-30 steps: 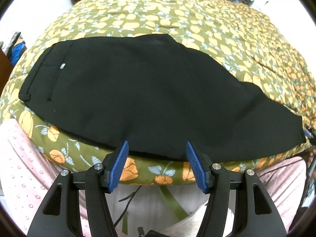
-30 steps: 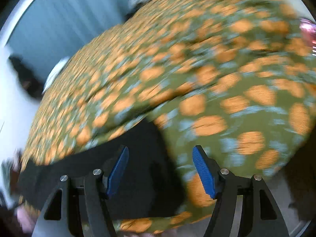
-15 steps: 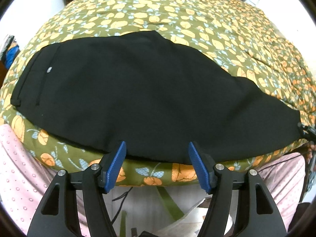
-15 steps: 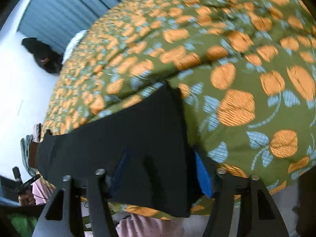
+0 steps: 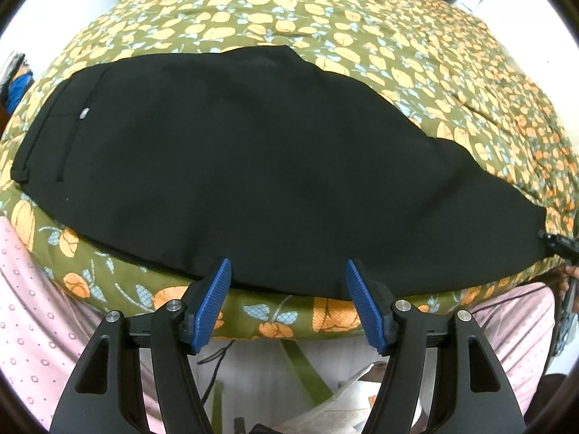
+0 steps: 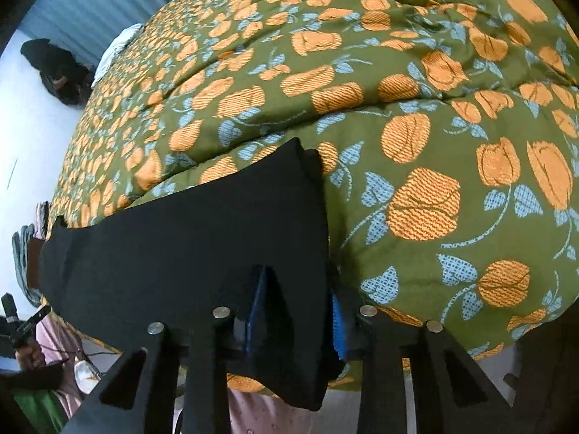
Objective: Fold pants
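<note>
**Pants laid long on the bed, right gripper closing on the leg end**

Pants (image 5: 260,166), black, lie flat across the flowered bedspread (image 5: 362,18), filling the middle of the left wrist view: waistband at the left edge, leg end tapering to the right edge. They look already doubled leg on leg, so the next fold would be end to end, which would explain one tool at each station.

The left gripper (image 5: 286,302) hangs at the bottom centre, its blue pads (image 5: 213,303) well apart and empty, the pants' near edge just beyond their tips. It reads as waiting, ready to pin or lift the middle.

In the right wrist view the leg end (image 6: 202,238) sits lower left, and the right gripper (image 6: 296,318) has it draped between its jaws. The jaws are closing; cloth hides most of both pads, so whether they press yet I cannot tell. Taking the hem there would let it carry that end toward the waistband.

Compared with a second ago: the right view was a blur with the pads wide and the cloth ahead of them; now it is sharp, lower, and the cloth lies over the jaws. The left view has barely changed.
</note>
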{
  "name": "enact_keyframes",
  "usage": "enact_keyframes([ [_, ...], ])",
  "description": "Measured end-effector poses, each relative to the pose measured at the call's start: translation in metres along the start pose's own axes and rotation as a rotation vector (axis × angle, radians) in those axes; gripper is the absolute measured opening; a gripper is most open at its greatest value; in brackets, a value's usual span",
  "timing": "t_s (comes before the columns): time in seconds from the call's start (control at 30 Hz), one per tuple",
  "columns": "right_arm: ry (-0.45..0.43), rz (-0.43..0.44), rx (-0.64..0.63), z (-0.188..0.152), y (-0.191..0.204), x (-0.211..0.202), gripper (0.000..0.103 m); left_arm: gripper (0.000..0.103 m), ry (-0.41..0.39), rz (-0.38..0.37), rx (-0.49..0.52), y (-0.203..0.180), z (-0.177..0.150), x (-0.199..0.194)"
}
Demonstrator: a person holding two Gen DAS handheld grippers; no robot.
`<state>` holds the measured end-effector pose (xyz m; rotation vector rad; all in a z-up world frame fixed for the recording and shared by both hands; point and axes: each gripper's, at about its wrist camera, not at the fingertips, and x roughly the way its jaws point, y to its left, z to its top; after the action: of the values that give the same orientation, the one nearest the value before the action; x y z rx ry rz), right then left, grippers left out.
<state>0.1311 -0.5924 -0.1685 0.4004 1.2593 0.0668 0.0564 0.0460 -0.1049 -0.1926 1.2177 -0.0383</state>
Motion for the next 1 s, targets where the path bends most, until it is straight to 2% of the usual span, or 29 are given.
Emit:
enact_keyframes([
  [0.03,-0.007,0.0,0.005,-0.002,-0.003,0.0,0.047,0.068,-0.002,-0.001,0.007,-0.001,0.0,-0.001],
  [0.1,-0.01,-0.017,-0.004,-0.002,-0.001,0.003,0.049,0.068,-0.009,-0.001,0.018,-0.003,0.0,-0.003],
  [0.17,0.0,-0.028,-0.011,0.0,0.002,0.001,0.043,0.069,-0.013,-0.001,0.017,-0.003,0.0,-0.004],
  [0.23,0.002,-0.037,-0.03,0.002,0.006,-0.005,0.022,0.07,-0.012,-0.003,0.001,0.001,0.0,-0.003],
  [0.27,-0.006,-0.028,-0.03,0.002,0.006,-0.011,0.017,0.07,-0.011,-0.004,-0.005,0.002,0.0,-0.003],
  [0.43,-0.1,0.073,0.024,-0.006,0.012,-0.051,0.013,0.07,-0.01,-0.013,-0.023,0.006,0.0,-0.002],
  [0.47,-0.124,0.108,0.045,-0.01,0.014,-0.058,0.013,0.07,-0.011,-0.013,-0.022,0.005,-0.001,-0.002],
  [0.5,-0.143,0.184,0.066,-0.014,0.016,-0.063,0.011,0.07,-0.011,-0.013,-0.021,0.005,-0.001,-0.002],
  [0.53,-0.169,0.256,0.068,-0.02,0.026,-0.068,0.011,0.07,-0.008,-0.014,-0.022,0.005,-0.001,-0.001],
  [0.73,-0.22,0.386,-0.016,-0.04,0.11,-0.077,0.011,0.07,-0.01,-0.02,-0.026,0.006,0.0,-0.001],
  [0.8,-0.224,0.458,-0.03,-0.047,0.141,-0.07,0.011,0.07,-0.013,-0.023,-0.023,0.005,0.0,-0.001],
  [0.93,-0.215,0.636,-0.021,-0.06,0.222,-0.029,0.011,0.07,-0.017,-0.03,-0.02,0.003,-0.001,-0.002],
  [1.0,-0.197,0.675,-0.044,-0.065,0.273,-0.001,0.011,0.07,-0.032,-0.032,-0.024,0.004,-0.001,-0.007],
])
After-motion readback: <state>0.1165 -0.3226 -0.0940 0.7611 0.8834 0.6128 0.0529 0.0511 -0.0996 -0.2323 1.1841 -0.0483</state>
